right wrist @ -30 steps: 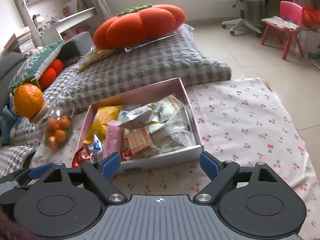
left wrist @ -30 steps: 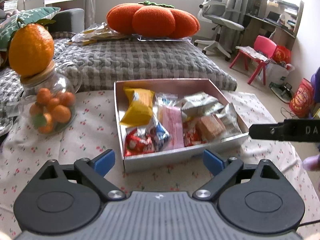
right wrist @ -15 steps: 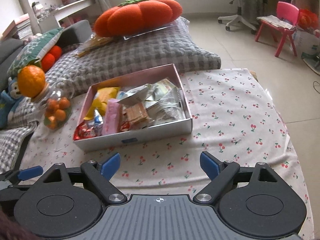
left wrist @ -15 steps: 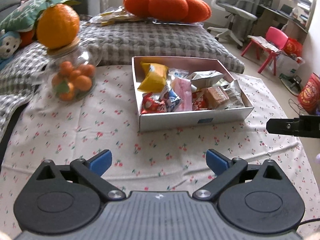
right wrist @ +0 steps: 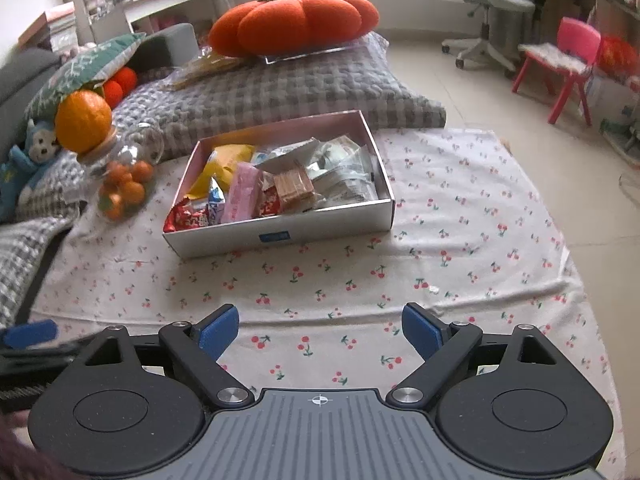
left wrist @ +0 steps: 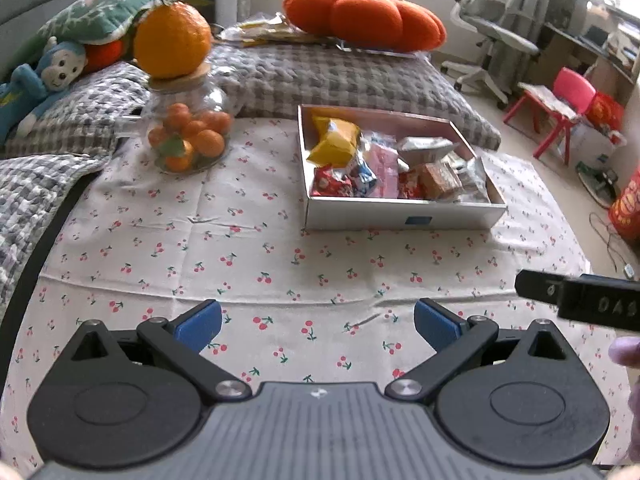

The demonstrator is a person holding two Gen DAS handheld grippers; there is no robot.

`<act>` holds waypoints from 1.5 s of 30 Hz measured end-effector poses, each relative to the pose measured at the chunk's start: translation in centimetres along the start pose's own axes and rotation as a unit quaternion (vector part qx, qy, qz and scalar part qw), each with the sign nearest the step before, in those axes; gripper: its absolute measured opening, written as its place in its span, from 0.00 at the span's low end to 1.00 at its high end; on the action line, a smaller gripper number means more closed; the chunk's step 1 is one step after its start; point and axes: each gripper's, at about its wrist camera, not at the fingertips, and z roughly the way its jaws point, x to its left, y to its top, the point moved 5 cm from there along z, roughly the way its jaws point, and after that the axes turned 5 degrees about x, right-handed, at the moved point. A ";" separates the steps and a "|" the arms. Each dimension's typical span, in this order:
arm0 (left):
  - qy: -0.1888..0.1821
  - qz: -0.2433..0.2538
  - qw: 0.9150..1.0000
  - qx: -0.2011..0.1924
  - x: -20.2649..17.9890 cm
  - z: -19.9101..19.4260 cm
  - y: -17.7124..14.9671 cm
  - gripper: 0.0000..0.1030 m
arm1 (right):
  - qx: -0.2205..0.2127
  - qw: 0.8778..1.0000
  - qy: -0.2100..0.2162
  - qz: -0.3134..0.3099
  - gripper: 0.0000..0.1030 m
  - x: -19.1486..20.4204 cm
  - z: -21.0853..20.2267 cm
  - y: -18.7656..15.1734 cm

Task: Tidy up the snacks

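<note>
Snacks (right wrist: 280, 184) fill the box (right wrist: 280, 236); both the left gripper (left wrist: 318, 320) and the right gripper (right wrist: 320, 326) gape empty near the surface's front edge — best retreat level.

Soft, even daylight fills both views, brightest near the window behind the office chair (left wrist: 486, 36), where it washes out. Shadows are faint; a thin one lies along the near wall of the snack box (right wrist: 280, 236). Fisheye distortion bends the scene outward from the box, and corners darken. The left edge of the right wrist view smears with motion blur.
</note>
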 end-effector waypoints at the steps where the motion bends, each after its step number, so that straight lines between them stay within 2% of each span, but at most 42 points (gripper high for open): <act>1: 0.004 0.000 1.000 -0.005 0.1 -0.2 0.0 1.00 | -0.005 1.000 -0.004 -0.008 0.88 0.2 -0.1 0.0; 6: 0.041 0.006 0.999 -0.010 -0.1 -0.6 0.1 1.00 | -0.009 1.000 0.002 -0.018 0.91 1.1 -0.7 -0.2; 14: 0.049 -0.002 0.999 -0.011 -0.1 -1.1 0.0 1.00 | -0.019 0.999 0.012 -0.030 0.92 2.5 -1.4 -0.2; 20: 0.047 -0.005 0.999 0.002 0.0 -0.7 -0.5 1.00 | -0.016 1.000 0.010 -0.020 0.92 2.3 -1.1 -0.4; 45: 0.053 -0.002 0.999 -0.005 0.1 -1.0 -0.5 1.00 | -0.019 0.999 -0.001 -0.032 0.92 2.4 -1.3 -0.8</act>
